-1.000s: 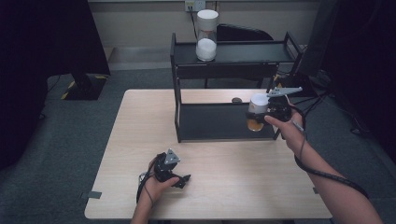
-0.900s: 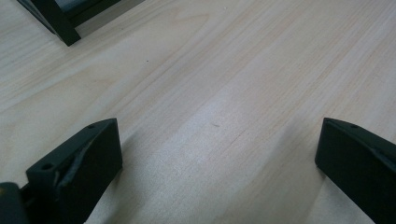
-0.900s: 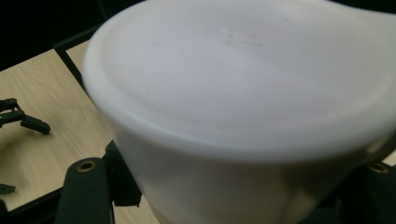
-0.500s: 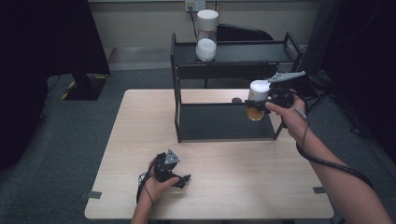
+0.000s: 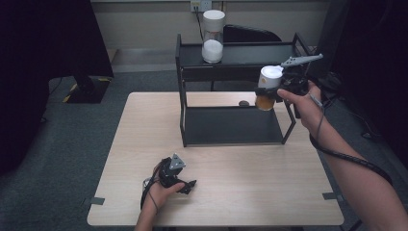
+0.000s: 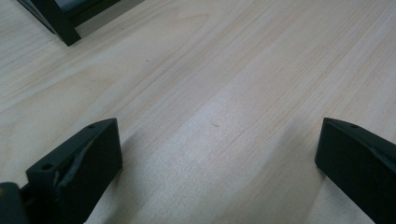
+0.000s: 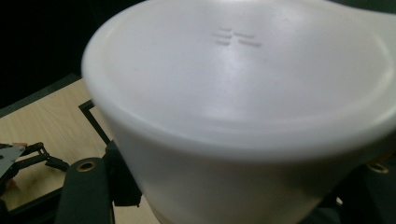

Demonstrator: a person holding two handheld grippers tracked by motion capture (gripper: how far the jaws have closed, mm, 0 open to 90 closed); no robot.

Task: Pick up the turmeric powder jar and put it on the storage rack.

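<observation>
A pale wooden desk (image 5: pixel 226 192) stands on grey carpet, carrying a black two-tier rack (image 5: pixel 231 86). On its top shelf stands a white-lidded jar (image 5: pixel 213 36) part-filled with white powder. The right gripper (image 5: pixel 276 89) holds a white-lidded jar of amber contents (image 5: pixel 267 89) clamped in its fingers, in the air beside the rack's right end. The left gripper (image 5: pixel 185 185) rests on the desk, fingers apart.

White-lidded jar (image 5: pixel 267 88) with amber contents, black shelf rack (image 5: pixel 231 126), pale wood-grain tabletop (image 5: pixel 144 139), white-filled clear canister (image 5: pixel 212 36)
</observation>
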